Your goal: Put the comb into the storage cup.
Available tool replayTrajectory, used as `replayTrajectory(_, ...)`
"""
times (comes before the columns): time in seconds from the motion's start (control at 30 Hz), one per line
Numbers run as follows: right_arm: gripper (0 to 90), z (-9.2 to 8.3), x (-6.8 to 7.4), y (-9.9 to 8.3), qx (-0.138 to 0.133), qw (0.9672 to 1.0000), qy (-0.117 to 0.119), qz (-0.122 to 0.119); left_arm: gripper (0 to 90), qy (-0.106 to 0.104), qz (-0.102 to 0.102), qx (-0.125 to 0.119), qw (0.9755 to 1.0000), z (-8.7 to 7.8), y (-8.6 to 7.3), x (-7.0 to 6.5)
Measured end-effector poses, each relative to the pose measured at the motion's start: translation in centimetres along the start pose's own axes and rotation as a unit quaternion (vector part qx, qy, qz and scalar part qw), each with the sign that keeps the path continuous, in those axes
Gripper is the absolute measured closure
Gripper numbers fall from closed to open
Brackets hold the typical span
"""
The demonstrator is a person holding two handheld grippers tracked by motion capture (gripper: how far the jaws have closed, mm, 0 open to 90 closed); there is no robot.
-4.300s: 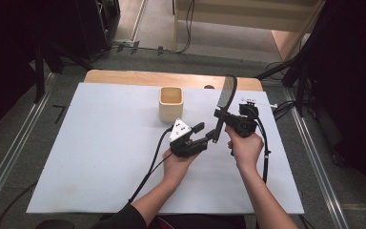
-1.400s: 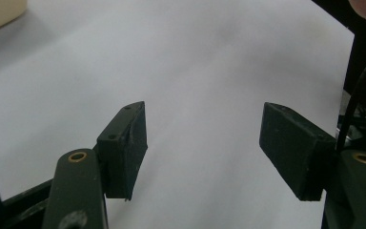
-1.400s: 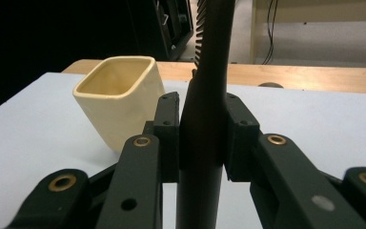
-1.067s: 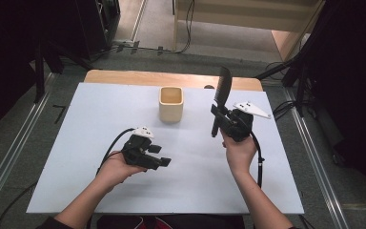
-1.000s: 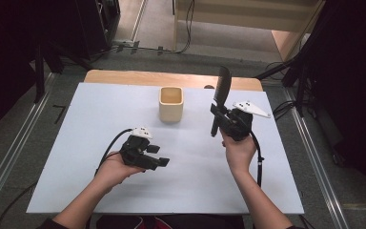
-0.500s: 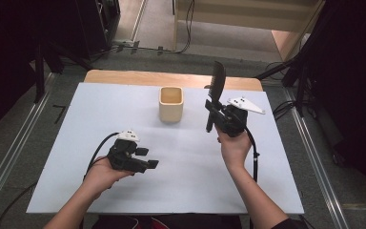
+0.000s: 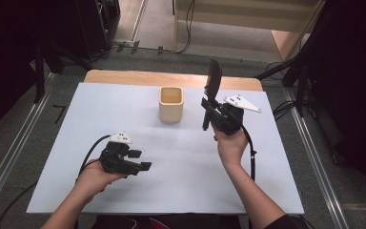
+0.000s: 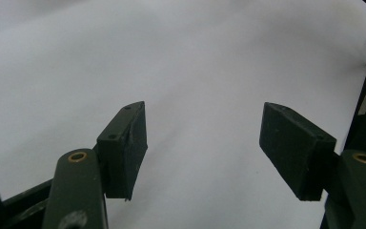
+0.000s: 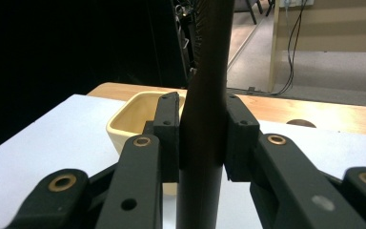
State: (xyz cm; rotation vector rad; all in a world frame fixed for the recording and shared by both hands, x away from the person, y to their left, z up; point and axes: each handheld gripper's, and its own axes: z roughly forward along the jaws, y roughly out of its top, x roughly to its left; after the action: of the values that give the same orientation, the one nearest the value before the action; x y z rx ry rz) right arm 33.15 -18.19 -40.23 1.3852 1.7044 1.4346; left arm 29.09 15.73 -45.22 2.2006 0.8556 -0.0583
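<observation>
- High view: right gripper clamps an upright black brush, just right of the cream cup; left gripper hovers near-left.
- Left gripper view: jaws wide, holding nothing, over white sheet.
- Right gripper view: pads pinch the brush handle; cup behind.

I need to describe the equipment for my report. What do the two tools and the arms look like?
Both are black. The left tool and the right tool each carry a pale three-cornered plate on top and trail a black cable. The flat rectangular pads sit on arms with brass-coloured rivets. The forearms are bare; a dark sleeve shows at the right elbow.
</observation>
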Motion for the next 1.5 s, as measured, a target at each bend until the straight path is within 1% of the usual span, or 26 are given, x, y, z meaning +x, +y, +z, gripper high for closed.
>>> replayTrajectory(0.33,69.6,0.5,0.7,0.5,-0.005,0.9999,0.01,-0.003,34.3,0.008,-0.002,0.002,1.0,-0.5,-0.5,0.4)
replayTrajectory(0.53,69.5,1.2,1.1,1.0,-0.008,0.9998,0.015,-0.006,34.3,0.011,-0.006,0.0,0.9999,-0.8,-0.9,0.6)
replayTrajectory(0.6,69.6,1.4,1.3,1.2,-0.007,0.9998,0.016,-0.004,34.3,0.012,-0.007,-0.001,0.9999,-0.9,-1.0,0.7)
replayTrajectory(0.73,69.6,1.8,1.6,1.7,-0.01,0.9996,0.023,-0.009,34.3,0.012,-0.01,-0.002,0.9999,-1.1,-1.2,0.9)
replayTrajectory(0.8,69.5,2.0,1.7,2.0,-0.015,0.9995,0.023,-0.016,34.3,0.014,-0.01,-0.001,0.9999,-1.2,-1.2,1.0)
replayTrajectory(0.93,69.5,2.5,1.8,2.4,-0.013,0.9994,0.028,-0.013,34.3,0.015,-0.013,-0.003,0.9998,-1.3,-1.3,1.1)
replayTrajectory(1.07,69.5,3.1,1.8,3.0,-0.001,0.9994,0.033,-0.012,34.3,0.016,-0.012,-0.001,0.9998,-1.3,-1.5,1.2)
replayTrajectory(1.1,69.5,3.3,1.8,3.2,-0.003,0.9993,0.033,-0.016,34.3,0.017,-0.012,0.0,0.9998,-1.3,-1.5,1.2)
replayTrajectory(1.2,69.5,3.6,1.9,3.6,0.001,0.9993,0.035,-0.013,34.3,0.022,-0.013,0.002,0.9997,-1.4,-1.6,1.3)
replayTrajectory(1.27,69.6,3.9,2.1,3.9,-0.002,0.9993,0.035,-0.017,34.3,0.023,-0.012,0.001,0.9997,-1.5,-1.7,1.4)
replayTrajectory(1.37,69.5,4.2,2.4,4.3,-0.002,0.9993,0.036,-0.012,34.3,0.024,-0.013,0.001,0.9996,-1.6,-1.8,1.5)
replayTrajectory(1.47,69.5,4.6,2.6,4.7,-0.01,0.9993,0.035,-0.011,34.3,0.027,-0.014,0.003,0.9995,-1.6,-1.8,1.5)
replayTrajectory(1.5,69.5,4.7,2.7,4.8,-0.012,0.9993,0.034,-0.008,34.3,0.026,-0.015,0.002,0.9995,-1.6,-1.9,1.5)
